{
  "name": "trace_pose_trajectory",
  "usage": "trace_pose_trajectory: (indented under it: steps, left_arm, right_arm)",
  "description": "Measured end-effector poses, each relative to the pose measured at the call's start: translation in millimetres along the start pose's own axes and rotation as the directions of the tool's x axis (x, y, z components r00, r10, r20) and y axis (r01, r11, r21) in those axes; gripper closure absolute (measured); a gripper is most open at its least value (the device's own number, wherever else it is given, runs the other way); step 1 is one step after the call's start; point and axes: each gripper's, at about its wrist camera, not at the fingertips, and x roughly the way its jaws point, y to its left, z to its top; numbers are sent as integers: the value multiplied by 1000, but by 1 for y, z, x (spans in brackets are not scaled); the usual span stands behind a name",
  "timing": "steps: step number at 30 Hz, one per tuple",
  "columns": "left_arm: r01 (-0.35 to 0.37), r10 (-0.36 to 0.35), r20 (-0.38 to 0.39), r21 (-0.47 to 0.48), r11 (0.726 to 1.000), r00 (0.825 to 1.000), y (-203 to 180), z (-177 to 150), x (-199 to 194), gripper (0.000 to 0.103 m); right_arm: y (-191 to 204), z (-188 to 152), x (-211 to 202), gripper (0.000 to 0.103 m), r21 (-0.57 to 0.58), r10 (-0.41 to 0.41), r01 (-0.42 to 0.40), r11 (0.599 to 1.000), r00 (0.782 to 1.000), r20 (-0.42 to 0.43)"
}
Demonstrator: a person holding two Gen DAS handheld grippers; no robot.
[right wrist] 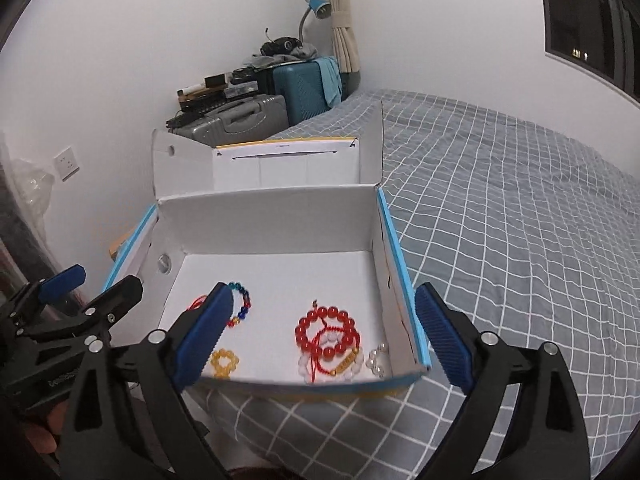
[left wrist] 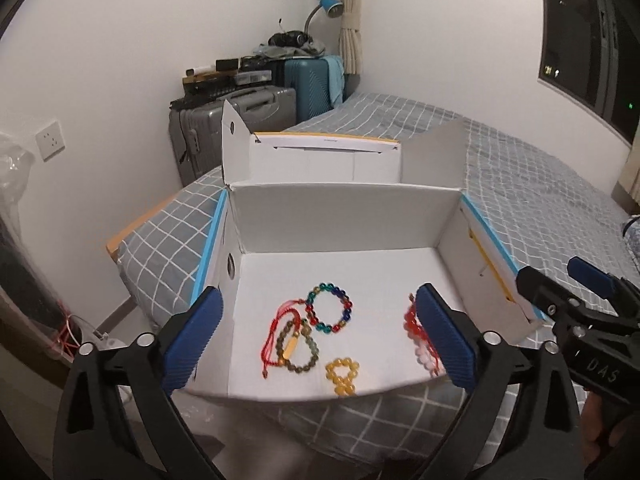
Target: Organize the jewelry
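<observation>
An open white shoebox with blue edges lies on the bed and holds several bracelets. Its floor carries a multicolour bead bracelet, a brown-green one with a gold tube and red cord and a yellow one. My left gripper hovers open over the box's near edge, holding nothing. My right gripper is open and empty above a red bead bracelet, a white bead bracelet with a gold tube and clear beads. The two grippers stand side by side.
The box's lid stands open behind it. A grey checked bedcover stretches to the right. Grey and teal suitcases with clutter and a blue lamp fill the far corner. A dark window is at the upper right.
</observation>
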Motion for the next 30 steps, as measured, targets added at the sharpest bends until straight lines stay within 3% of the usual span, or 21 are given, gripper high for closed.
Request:
trace_pose_trajectory:
  steps: [5,14,30]
  left_arm:
    - [-7,7,24,-3,1000,1000,2,-24,-16,6]
    - [37,-37,-17,-10,999,999,5,-64,-20,6]
    - [32,-33,-22,-11,999,999,5,-68,-17,6]
  right_arm:
    - [1,-23,-18,8,-4,-19,19,1000,999,32]
    - [3,-57,-28,8,-28,-60,61,998,997,38]
    - [-2,-66,-24,8,-22,-77,78,997,997,23]
